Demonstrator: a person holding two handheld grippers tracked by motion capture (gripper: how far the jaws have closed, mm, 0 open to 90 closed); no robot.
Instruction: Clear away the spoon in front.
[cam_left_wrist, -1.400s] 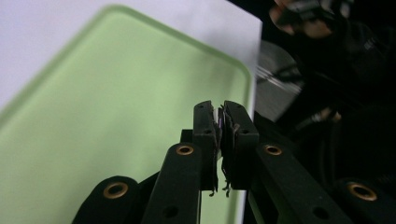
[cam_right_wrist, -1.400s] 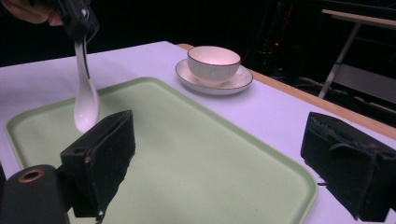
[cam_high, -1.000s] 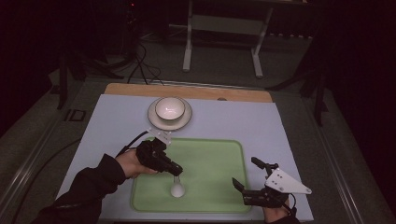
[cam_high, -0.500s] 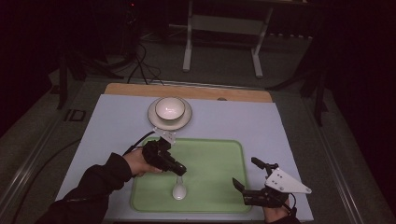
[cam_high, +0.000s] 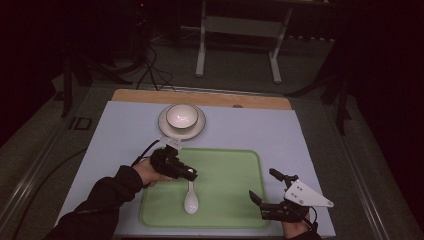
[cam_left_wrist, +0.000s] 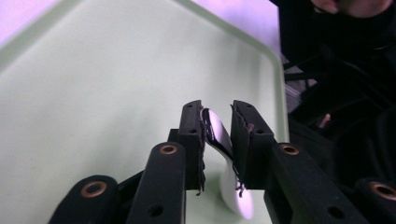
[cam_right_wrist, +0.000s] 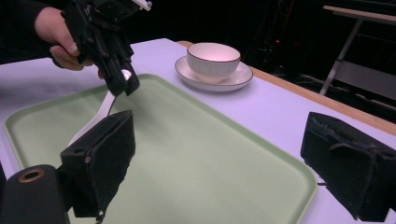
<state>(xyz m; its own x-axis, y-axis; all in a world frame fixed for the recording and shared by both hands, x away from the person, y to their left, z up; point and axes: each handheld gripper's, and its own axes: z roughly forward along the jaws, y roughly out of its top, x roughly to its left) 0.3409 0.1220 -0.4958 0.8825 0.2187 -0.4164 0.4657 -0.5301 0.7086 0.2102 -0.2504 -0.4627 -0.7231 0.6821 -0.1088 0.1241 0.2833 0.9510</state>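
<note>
A white spoon lies on the green tray, its bowl toward the near edge. My left gripper is low over the tray at the spoon's handle. In the left gripper view the handle stands slanted between the two pads, whose jaws have just been opening and no longer clamp it. From the right gripper view, the left gripper tips down onto the spoon. My right gripper hovers open at the tray's near right corner, nothing between its jaws.
A white bowl sits on a saucer beyond the tray's far edge, on the pale mat. A wooden strip borders the table's far side. A metal stand rises behind the table.
The left gripper has sunk toward the tray with the spoon, which now rests on the tray. Its jaws have parted a little. The right gripper has stayed still.
</note>
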